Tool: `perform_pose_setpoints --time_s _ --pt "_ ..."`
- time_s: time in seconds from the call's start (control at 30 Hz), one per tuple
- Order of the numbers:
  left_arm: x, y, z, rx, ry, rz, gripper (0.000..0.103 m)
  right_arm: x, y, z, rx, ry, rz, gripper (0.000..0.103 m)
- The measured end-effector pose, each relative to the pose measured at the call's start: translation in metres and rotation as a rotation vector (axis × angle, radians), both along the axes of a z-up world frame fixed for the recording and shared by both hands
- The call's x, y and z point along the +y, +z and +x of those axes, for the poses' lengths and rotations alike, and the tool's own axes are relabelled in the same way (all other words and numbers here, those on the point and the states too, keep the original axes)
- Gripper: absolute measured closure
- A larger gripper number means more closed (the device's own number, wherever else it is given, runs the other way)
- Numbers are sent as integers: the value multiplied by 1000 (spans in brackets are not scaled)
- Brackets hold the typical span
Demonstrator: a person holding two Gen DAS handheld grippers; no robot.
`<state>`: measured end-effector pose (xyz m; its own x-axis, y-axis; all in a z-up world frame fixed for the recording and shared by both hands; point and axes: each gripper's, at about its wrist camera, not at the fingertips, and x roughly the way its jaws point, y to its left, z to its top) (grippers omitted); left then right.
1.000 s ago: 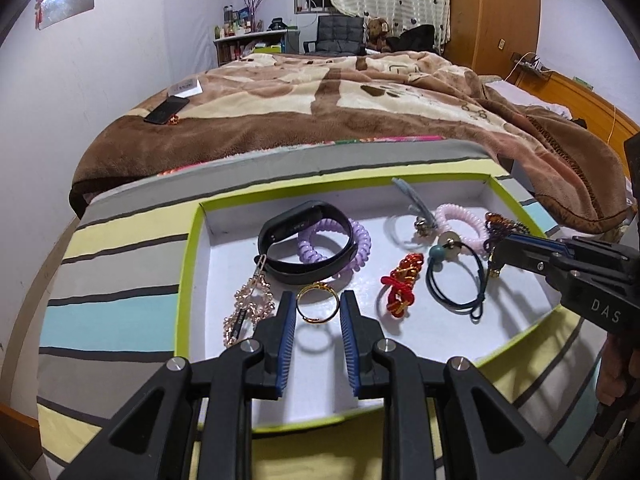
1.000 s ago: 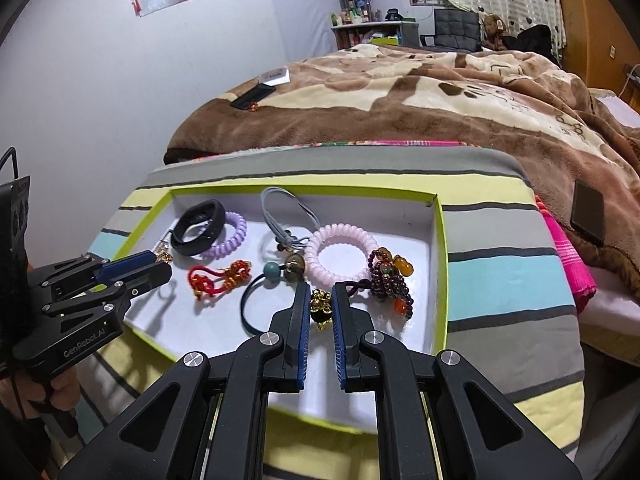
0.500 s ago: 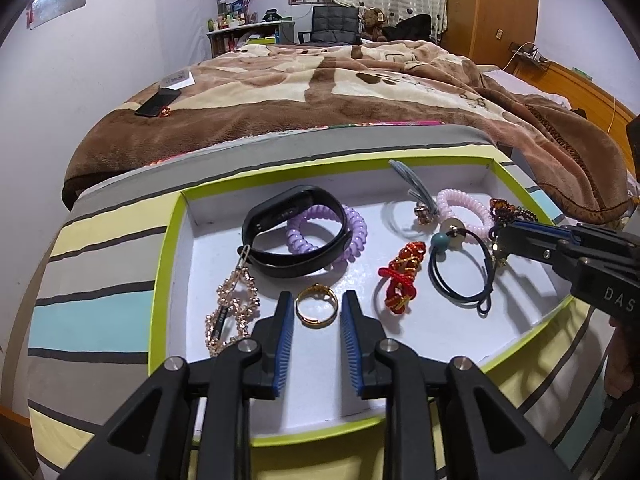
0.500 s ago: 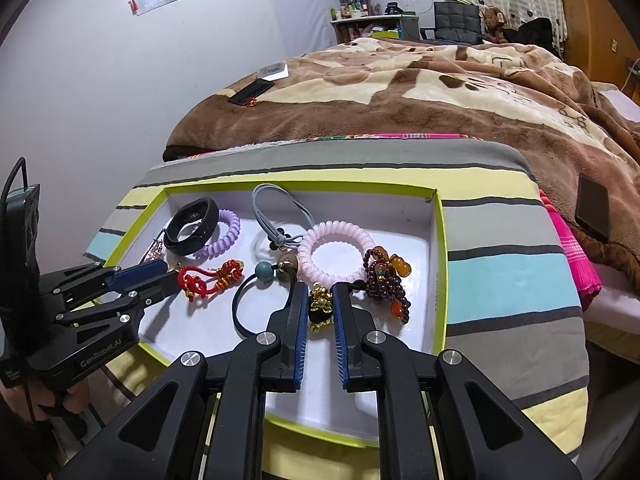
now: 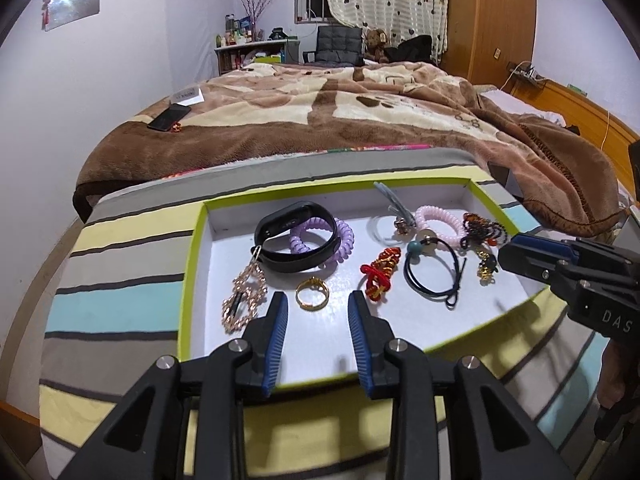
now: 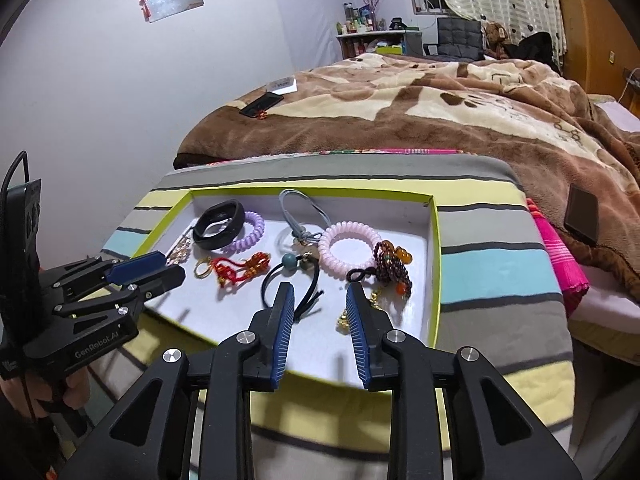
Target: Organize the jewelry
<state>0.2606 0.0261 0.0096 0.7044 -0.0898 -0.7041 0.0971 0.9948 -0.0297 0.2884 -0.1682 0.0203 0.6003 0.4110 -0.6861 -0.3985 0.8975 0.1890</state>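
A white tray with a lime-green rim (image 5: 192,264) holds the jewelry. My left gripper (image 5: 317,300) is open and its jaws are still opening. A gold ring (image 5: 312,295) lies loose on the tray floor just past its tips, touched by neither pad. A rose-gold chain (image 5: 244,300) and a black band (image 5: 296,236) lie to the ring's left. My right gripper (image 6: 320,290) is open too, its jaws opening with nothing between them. A gold charm (image 6: 343,322) lies by its right finger, partly hidden. A dark bead bracelet (image 6: 394,266) lies just beyond.
The tray also holds a purple spiral tie (image 5: 344,240), a red knotted bracelet (image 5: 380,272), a black elastic (image 5: 432,268) and a pink spiral tie (image 6: 352,248). It sits on a striped cushion (image 6: 492,272). A brown-blanketed bed (image 5: 360,120) lies behind, with a phone (image 6: 582,214) on it.
Both pairs of jaws have spread apart. The gold ring and the gold charm that sat between the pads now lie free on the tray. Both grippers have drawn back a little.
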Motion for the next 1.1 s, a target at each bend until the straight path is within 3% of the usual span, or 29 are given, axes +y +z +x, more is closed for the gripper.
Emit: perform_pose_setpoints --time_s 0.7,1.1 --pt "0 29 -124 -129 76 -63 70 -10 31 -130 -152 -15 1 75" --pt "-4 20 -184 -162 130 -19 70 -17 22 -186 -173 -46 -8 66"
